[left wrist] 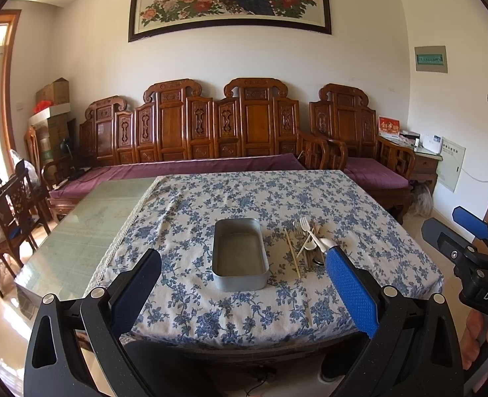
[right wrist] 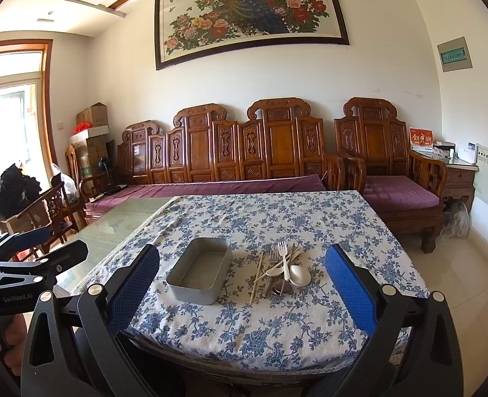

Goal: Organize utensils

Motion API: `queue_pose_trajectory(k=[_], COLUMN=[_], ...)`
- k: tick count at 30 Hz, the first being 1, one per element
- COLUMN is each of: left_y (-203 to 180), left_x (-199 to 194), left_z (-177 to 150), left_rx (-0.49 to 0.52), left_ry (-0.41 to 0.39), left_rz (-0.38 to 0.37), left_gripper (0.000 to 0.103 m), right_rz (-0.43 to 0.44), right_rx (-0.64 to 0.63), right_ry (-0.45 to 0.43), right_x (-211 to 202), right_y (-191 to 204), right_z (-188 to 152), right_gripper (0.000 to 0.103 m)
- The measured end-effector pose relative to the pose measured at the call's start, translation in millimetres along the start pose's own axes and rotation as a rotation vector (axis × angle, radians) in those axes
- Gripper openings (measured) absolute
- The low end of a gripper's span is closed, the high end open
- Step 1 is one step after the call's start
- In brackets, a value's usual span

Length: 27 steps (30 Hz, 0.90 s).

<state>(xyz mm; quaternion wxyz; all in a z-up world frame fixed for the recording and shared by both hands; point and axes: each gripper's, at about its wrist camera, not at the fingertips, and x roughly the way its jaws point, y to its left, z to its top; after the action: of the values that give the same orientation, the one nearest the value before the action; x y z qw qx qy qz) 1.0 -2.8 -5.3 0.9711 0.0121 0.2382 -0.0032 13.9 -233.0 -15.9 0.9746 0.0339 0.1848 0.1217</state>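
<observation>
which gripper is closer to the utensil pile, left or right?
Right, marginally. The right gripper frames the utensil pile just right of its centre; the left gripper centres on the metal tray, pile off to its right. Both open, short of the table.

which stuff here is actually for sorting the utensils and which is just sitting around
For the job: metal tray, empty; utensil pile beside it: white fork, white spoon, chopsticks; left gripper and right gripper, both open.

Just around: floral tablecloth, wooden sofa, peacock painting, cardboard boxes.

Left gripper [left wrist: 244,274], right gripper [right wrist: 242,271] — both gaping, apparently empty
</observation>
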Motion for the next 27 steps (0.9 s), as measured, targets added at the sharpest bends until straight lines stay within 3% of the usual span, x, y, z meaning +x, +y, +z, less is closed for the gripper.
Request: queue_pose_trajectory(k=[11, 16, 27], left_y=[1, -3, -8], left_x=[24, 49, 107], left_z=[-15, -24, -23], left_rx=[0.017, 0.060, 0.091], left_ry=[0.073, 0.146, 0.228], left_rz=[-0.020, -0.055, -0.116], left_gripper=[0.096, 0.096, 0.096], right_rz=[0.003, 0.011, -0.001], right_rx=[0.017, 0.021, -0.011], right_ry=[0.036, 0.082, 0.188], right_x=[15, 39, 111], right_y=[-10, -23, -55], right_z=[-12, -20, -30], right_gripper=[0.099, 0.086, 0.060])
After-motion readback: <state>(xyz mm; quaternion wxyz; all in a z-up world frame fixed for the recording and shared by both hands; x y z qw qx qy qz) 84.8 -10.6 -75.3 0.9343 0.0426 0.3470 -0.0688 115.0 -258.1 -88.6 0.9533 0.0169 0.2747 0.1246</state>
